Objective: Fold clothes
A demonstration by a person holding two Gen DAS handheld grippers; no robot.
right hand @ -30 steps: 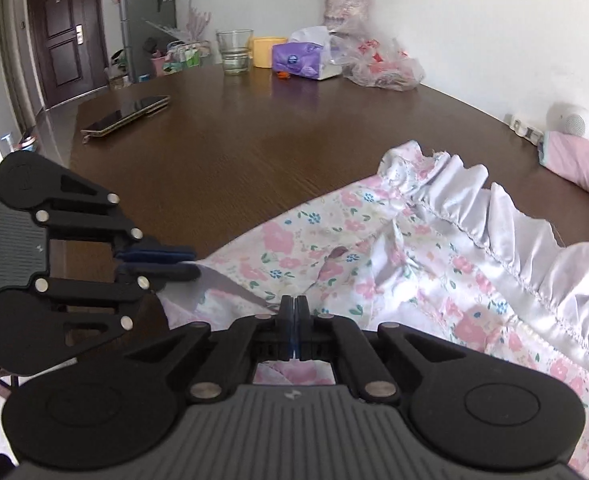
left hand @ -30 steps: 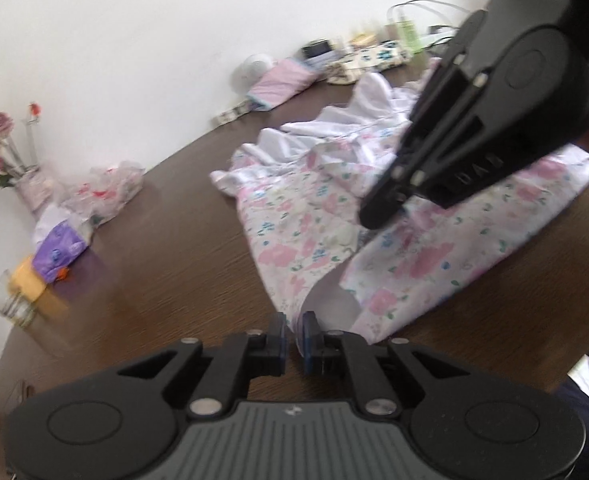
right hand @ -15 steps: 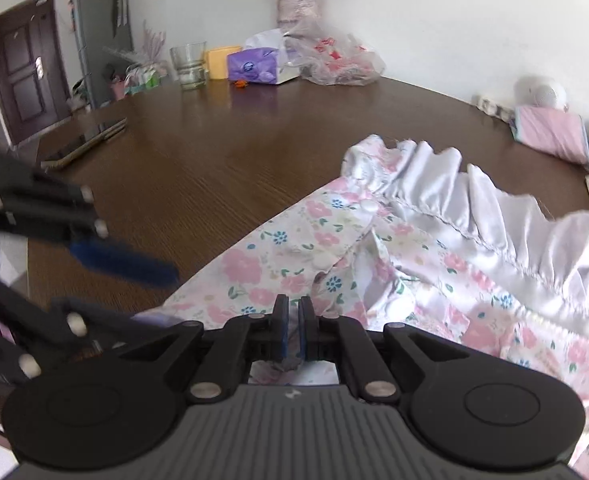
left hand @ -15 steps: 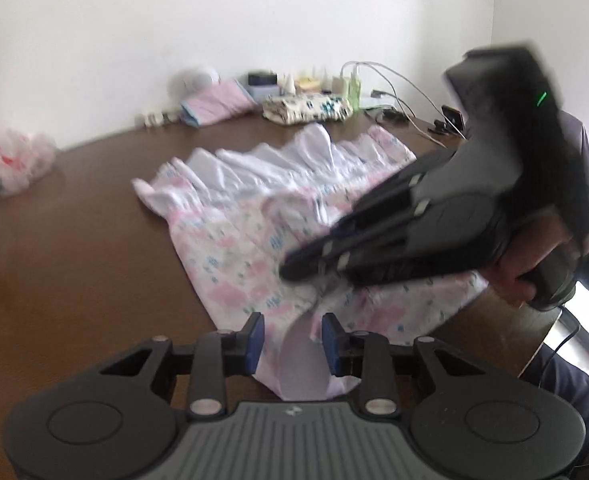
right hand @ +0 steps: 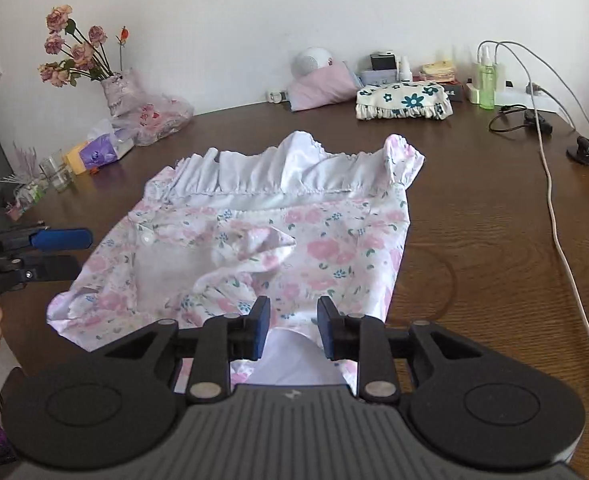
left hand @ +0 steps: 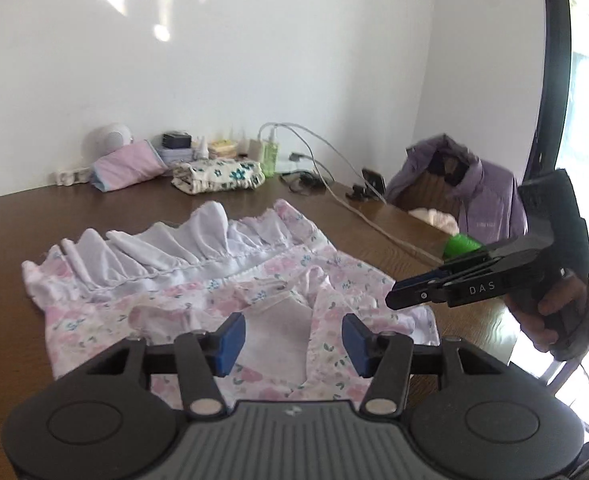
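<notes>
A pink floral garment (left hand: pixel 198 292) with a white ruffled hem (left hand: pixel 162 252) lies loosely folded on the brown table; it also shows in the right wrist view (right hand: pixel 278 240). My left gripper (left hand: pixel 292 344) is open and empty, hovering just above the garment's near edge. My right gripper (right hand: pixel 293 332) is open and empty over the near edge too. The right gripper shows in the left wrist view (left hand: pixel 418 294) at the garment's right side. The left gripper shows in the right wrist view (right hand: pixel 64 250) at the garment's left side.
Two folded garments (right hand: pixel 404 100) (right hand: pixel 322 88), bottles and cables (right hand: pixel 550 184) sit along the far table edge. A vase of flowers (right hand: pixel 114 92), plastic bag, tissues and a glass (right hand: pixel 56 170) stand at the left. A chair with a purple jacket (left hand: pixel 466 196) is at the right.
Both grippers let go of the garment and opened. They drew back from the cloth, which now lies on the table. Both cameras swung to face the far wall.
</notes>
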